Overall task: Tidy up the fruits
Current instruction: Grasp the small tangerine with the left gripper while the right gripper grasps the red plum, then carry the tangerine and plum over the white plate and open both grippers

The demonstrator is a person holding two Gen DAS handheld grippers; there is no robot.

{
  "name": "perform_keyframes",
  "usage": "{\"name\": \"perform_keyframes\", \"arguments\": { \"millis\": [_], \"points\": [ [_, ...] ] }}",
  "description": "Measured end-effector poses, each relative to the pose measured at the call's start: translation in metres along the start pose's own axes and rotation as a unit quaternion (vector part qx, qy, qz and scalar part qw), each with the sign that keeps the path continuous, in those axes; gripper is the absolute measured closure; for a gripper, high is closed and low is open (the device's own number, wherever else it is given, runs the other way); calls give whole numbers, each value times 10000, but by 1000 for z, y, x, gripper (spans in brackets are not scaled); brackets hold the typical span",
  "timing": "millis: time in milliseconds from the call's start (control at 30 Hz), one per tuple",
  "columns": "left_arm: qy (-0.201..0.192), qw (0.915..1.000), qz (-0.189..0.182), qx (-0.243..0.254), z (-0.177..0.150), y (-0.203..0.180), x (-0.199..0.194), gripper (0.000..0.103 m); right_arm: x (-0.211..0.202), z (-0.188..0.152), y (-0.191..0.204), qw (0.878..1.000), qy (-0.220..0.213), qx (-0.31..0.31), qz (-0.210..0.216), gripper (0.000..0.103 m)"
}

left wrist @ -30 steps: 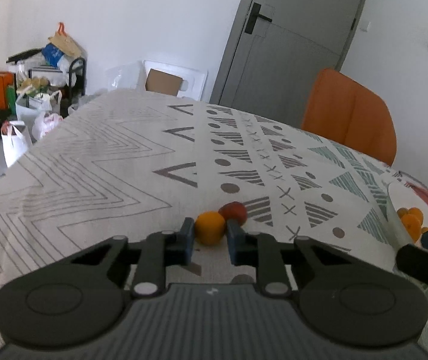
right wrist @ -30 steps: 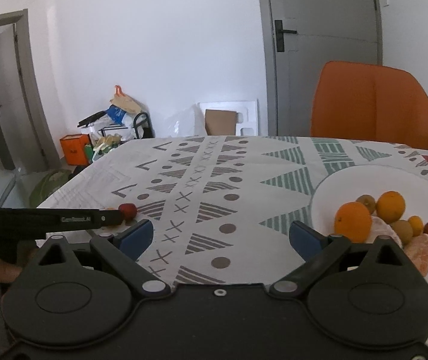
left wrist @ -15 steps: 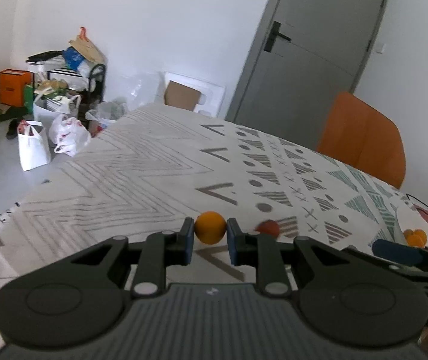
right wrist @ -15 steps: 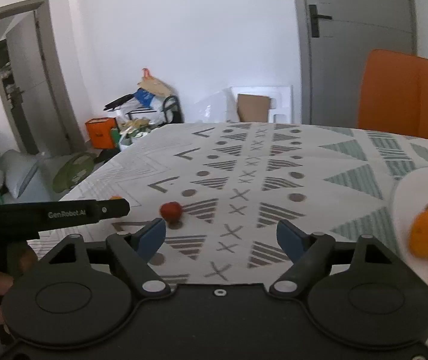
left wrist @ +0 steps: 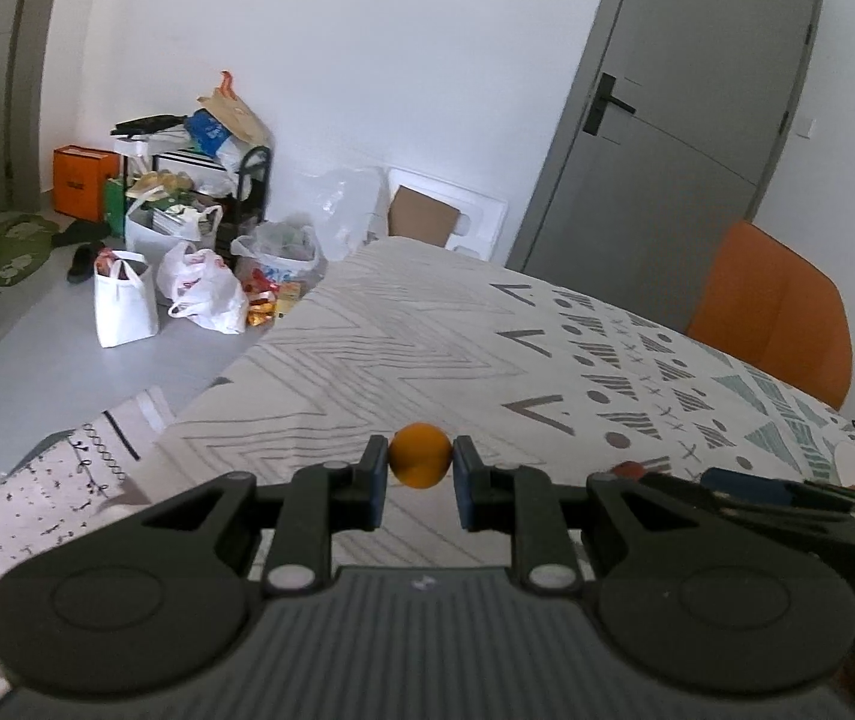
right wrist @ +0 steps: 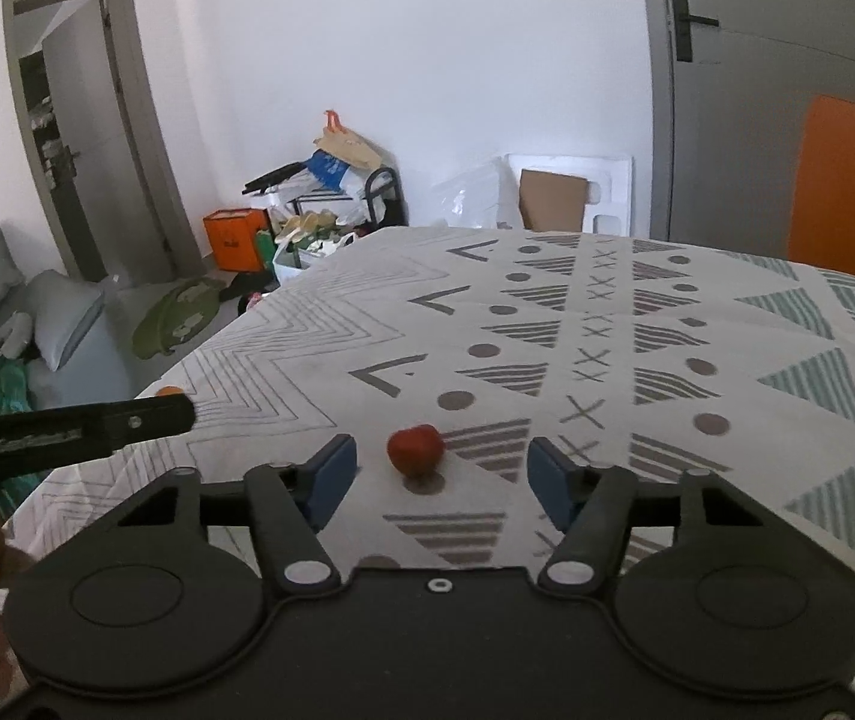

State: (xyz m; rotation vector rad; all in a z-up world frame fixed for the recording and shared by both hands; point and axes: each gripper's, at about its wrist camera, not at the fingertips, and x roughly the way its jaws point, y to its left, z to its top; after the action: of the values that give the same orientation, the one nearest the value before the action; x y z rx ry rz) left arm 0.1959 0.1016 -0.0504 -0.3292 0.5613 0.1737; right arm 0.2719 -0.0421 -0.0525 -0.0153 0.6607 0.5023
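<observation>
**One fruit gripped, one between closing jaws**

Your left gripper [left wrist: 421, 457] is clamped on a small orange fruit [left wrist: 420, 455], held above the patterned tablecloth [left wrist: 427, 336]. Your right gripper [right wrist: 440, 468] is closing its jaws around a small red fruit [right wrist: 415, 449] that sits on the cloth between the blue pads [right wrist: 331, 471]; the pads stand clear of it on both sides.

Open patterned tablecloth [right wrist: 637, 324] ahead — only a small red fruit [right wrist: 415, 449] (between closing jaws).
</observation>
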Motion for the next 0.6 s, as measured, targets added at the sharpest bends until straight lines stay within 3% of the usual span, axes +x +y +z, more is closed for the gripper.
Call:
{"name": "perform_keyframes", "arguments": {
  "millis": [100, 133, 167, 333, 600],
  "points": [
    [-36, 10000, 26, -18, 1, 4, -3, 82, 12, 1, 4, 10000, 50, -64, 7, 55],
    [-43, 10000, 24, -21, 1, 4, -3, 82, 17, 1, 6, 9999, 97, -111, -5, 75],
    [-43, 10000, 16, -31, 1, 4, -3, 82, 20, -1, 6, 9998, 172, -126, -21, 82],
    [-46, 9999, -46, 109, 1, -4, -5, 82, -2, -8, 7, 9999, -18, -106, 132, 83],
    [-33, 9988, -355, 326, -1, -32, -6, 82, -49, -14, -15, 9992, -300, 222, -149, 82]
  ]
}}
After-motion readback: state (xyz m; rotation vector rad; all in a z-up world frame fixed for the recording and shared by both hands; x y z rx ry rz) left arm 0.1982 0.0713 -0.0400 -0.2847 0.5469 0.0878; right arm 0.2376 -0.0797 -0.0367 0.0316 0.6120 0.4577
